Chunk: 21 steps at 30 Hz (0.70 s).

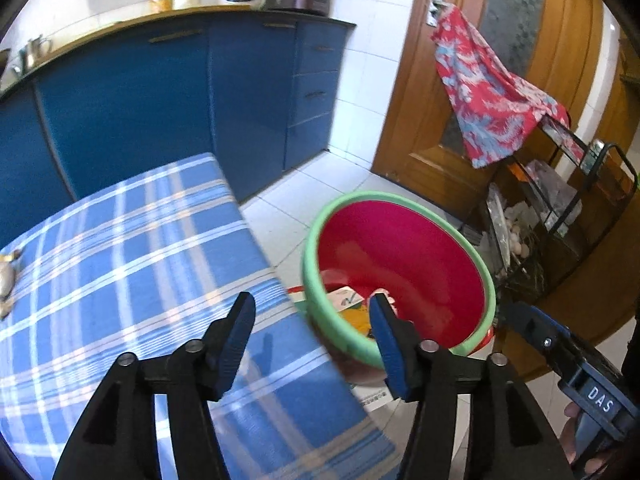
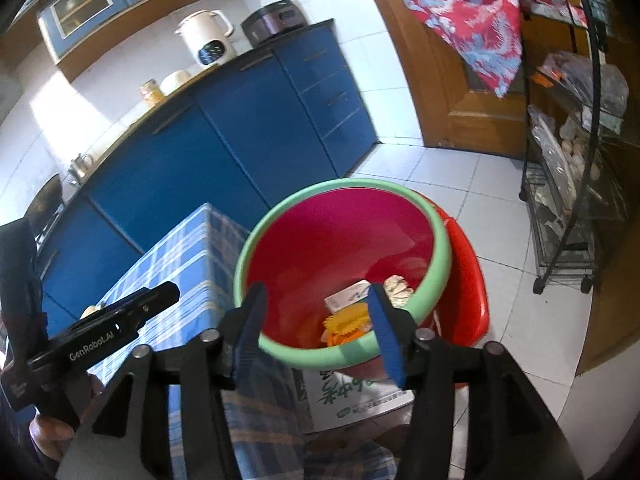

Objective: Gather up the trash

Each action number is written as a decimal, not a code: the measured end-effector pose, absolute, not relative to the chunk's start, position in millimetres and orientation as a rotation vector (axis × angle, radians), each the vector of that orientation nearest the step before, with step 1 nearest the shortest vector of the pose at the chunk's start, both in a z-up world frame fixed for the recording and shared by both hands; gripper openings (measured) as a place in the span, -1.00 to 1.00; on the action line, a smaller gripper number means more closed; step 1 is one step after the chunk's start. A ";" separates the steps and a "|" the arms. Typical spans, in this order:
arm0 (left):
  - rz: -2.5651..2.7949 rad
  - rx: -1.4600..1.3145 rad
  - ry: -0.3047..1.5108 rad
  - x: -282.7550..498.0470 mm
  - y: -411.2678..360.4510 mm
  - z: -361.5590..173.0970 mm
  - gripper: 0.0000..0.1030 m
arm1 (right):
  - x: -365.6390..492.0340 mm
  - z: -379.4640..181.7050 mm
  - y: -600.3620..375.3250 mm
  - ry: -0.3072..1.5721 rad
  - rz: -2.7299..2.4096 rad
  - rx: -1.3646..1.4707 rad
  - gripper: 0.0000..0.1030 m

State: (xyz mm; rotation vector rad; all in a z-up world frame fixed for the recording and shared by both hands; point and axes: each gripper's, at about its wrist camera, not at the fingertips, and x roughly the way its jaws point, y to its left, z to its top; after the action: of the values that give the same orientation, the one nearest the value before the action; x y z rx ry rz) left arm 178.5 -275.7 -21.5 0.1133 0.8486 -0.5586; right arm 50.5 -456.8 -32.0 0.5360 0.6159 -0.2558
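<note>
A red basin with a green rim [image 1: 404,256] [image 2: 344,248] stands beside the table's right edge, on a red stool [image 2: 468,280]. In it lie a white carton [image 2: 346,296], an orange-yellow wrapper [image 2: 346,322] and crumpled paper [image 2: 398,286]; the carton [image 1: 346,298] shows in the left wrist view too. My left gripper [image 1: 312,320] is open and empty over the table's right edge, next to the basin. My right gripper [image 2: 316,312] is open and empty above the basin's near rim. A crumpled scrap [image 1: 6,276] lies at the table's left edge.
The table wears a blue plaid cloth [image 1: 132,248]. A white box with green print [image 2: 356,394] sits under the basin. Blue cabinets [image 1: 160,100] stand behind, a wooden door [image 1: 440,100] with a red cloth [image 1: 488,92] to the right, and a black wire rack [image 2: 568,184] beside it.
</note>
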 end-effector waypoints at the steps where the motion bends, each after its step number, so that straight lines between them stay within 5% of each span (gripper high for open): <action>1: -0.549 0.111 0.844 176.0 -269.4 -18.8 0.22 | 49.3 -30.3 -451.3 0.615 -0.249 0.531 0.20; 6: -0.485 0.081 0.817 160.7 -231.6 -2.6 0.39 | 42.5 -18.6 -420.6 0.606 -0.209 0.502 0.33; 21: -0.295 -0.001 0.760 111.8 -139.8 29.0 0.43 | 14.1 15.8 -335.4 0.560 -0.108 0.397 0.63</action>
State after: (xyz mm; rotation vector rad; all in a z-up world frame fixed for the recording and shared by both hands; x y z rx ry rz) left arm 111.8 -139.8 29.0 -0.0006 0.7600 -0.2947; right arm 14.1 -335.4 15.8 0.3966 0.5604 -0.1081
